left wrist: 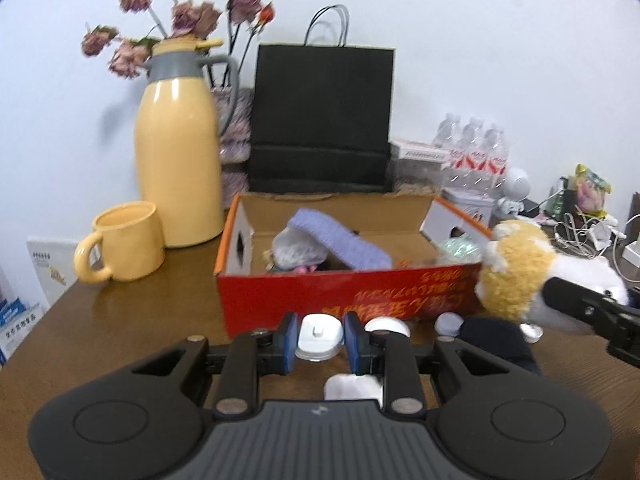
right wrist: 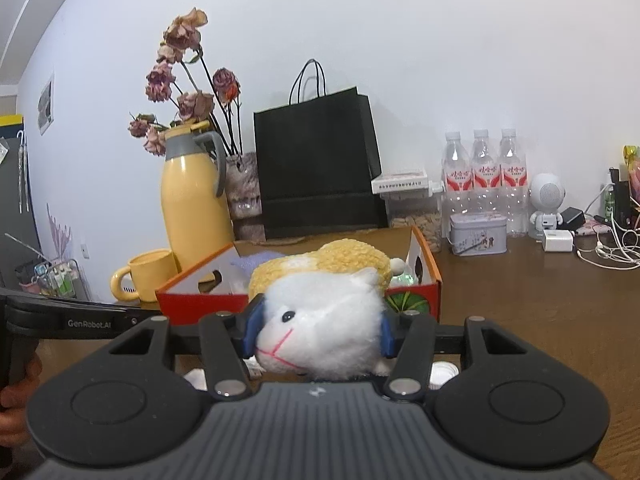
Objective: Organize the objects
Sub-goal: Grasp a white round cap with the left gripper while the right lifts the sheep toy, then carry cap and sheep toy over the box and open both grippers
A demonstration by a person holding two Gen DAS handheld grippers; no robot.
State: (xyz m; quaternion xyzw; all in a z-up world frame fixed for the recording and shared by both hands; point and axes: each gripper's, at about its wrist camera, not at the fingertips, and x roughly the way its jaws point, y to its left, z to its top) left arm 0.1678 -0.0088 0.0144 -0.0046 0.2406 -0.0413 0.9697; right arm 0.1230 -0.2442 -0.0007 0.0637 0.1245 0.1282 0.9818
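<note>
My left gripper [left wrist: 320,340] is shut on a small white round case [left wrist: 320,335], held just in front of the red cardboard box [left wrist: 340,294]. The box holds a purple knitted band [left wrist: 340,242], a grey-white bundle [left wrist: 294,252] and a greenish thing [left wrist: 460,250]. My right gripper [right wrist: 316,330] is shut on a white and yellow plush toy [right wrist: 324,320], held near the box's [right wrist: 200,304] front right corner; the toy also shows in the left wrist view [left wrist: 520,272]. Small white lids [left wrist: 388,326] and a dark cloth [left wrist: 496,340] lie on the table by the box.
A yellow mug [left wrist: 124,246] and yellow thermos jug [left wrist: 178,152] stand left of the box. A black paper bag [left wrist: 320,120] stands behind it. Water bottles [right wrist: 484,176], a tin [right wrist: 476,234], a small white robot figure [right wrist: 546,204] and cables [right wrist: 612,252] sit at the right.
</note>
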